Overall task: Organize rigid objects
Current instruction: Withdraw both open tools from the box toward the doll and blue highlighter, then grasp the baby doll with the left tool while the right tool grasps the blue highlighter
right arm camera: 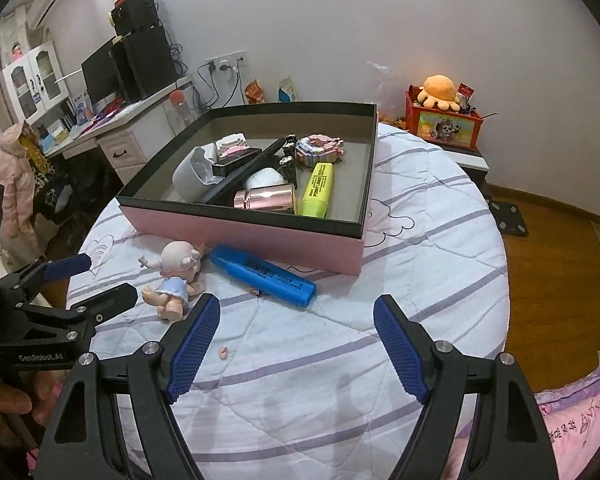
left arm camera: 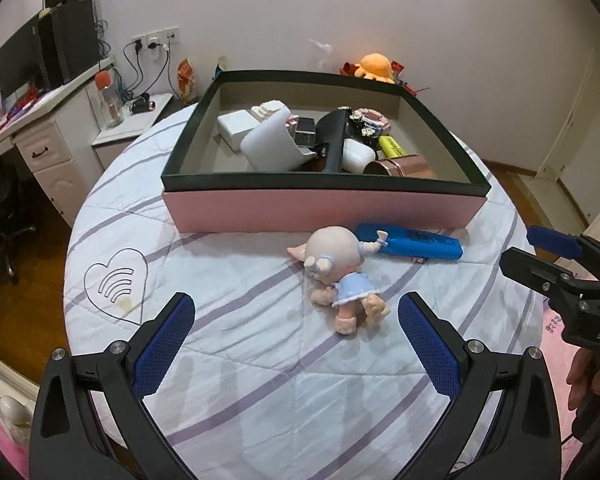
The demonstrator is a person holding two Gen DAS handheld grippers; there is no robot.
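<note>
A pink box with a dark rim (left arm camera: 320,210) (right arm camera: 240,236) stands on the bed and holds several small items, among them a yellow highlighter (right arm camera: 319,190) and a rose-gold tube (right arm camera: 265,199). In front of it lie a small doll in a blue dress (left arm camera: 340,276) (right arm camera: 176,276) and a blue highlighter (left arm camera: 414,242) (right arm camera: 264,274). My left gripper (left arm camera: 296,314) is open and empty, just short of the doll. My right gripper (right arm camera: 298,318) is open and empty, just short of the blue highlighter. Each gripper also shows in the other's view, the left (right arm camera: 84,280) and the right (left arm camera: 532,252).
A small pink piece (right arm camera: 223,353) lies on the striped quilt (left arm camera: 240,360) near my right gripper. A desk with monitor (left arm camera: 20,60) stands to the left. A red toy box with an orange plush (right arm camera: 440,116) stands behind the bed. Wooden floor (right arm camera: 560,280) lies to the right.
</note>
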